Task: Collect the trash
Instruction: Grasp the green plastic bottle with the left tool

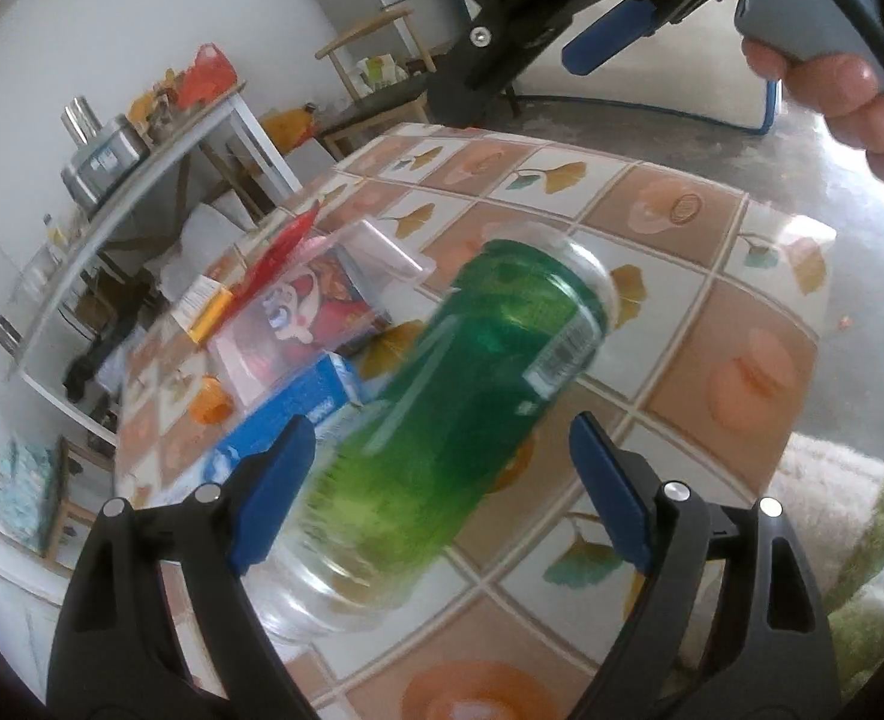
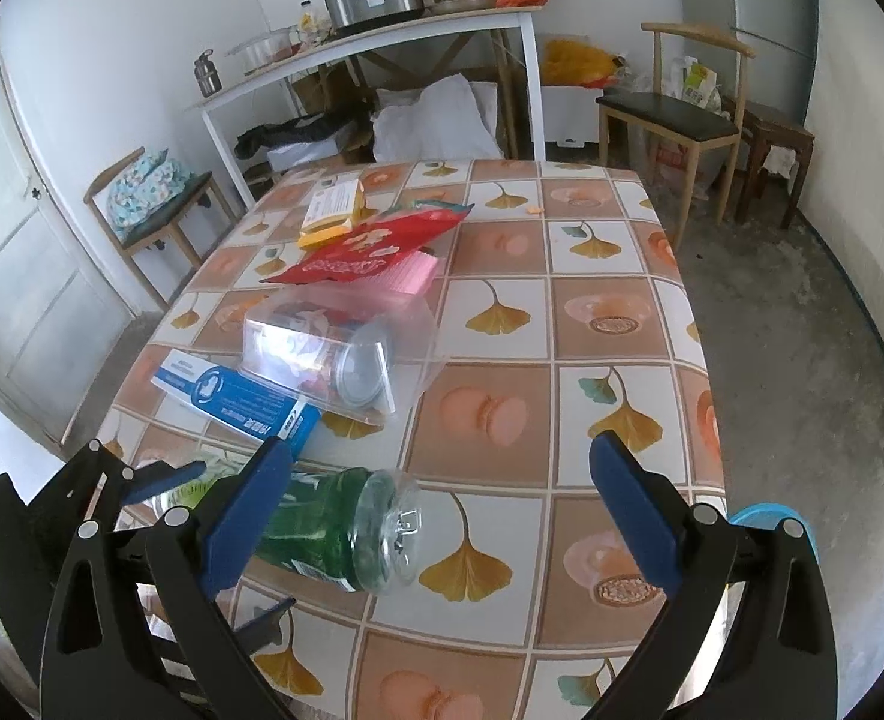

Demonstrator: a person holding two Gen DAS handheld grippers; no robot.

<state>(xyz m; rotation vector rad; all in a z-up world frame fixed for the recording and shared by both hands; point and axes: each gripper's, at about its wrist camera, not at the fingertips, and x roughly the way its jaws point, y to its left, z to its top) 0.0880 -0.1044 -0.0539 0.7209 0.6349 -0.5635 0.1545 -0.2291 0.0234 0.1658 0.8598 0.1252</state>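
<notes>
With the left gripper (image 1: 442,492) wide around the lying green plastic bottle (image 1: 472,396) on the counter (image 1: 712,300) and the right gripper (image 2: 442,516) wide and empty, off-centre closure could roll the bottle away.

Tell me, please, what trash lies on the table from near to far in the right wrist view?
Green bottle → blue box → clear bag → red packet → yellow box.
</notes>
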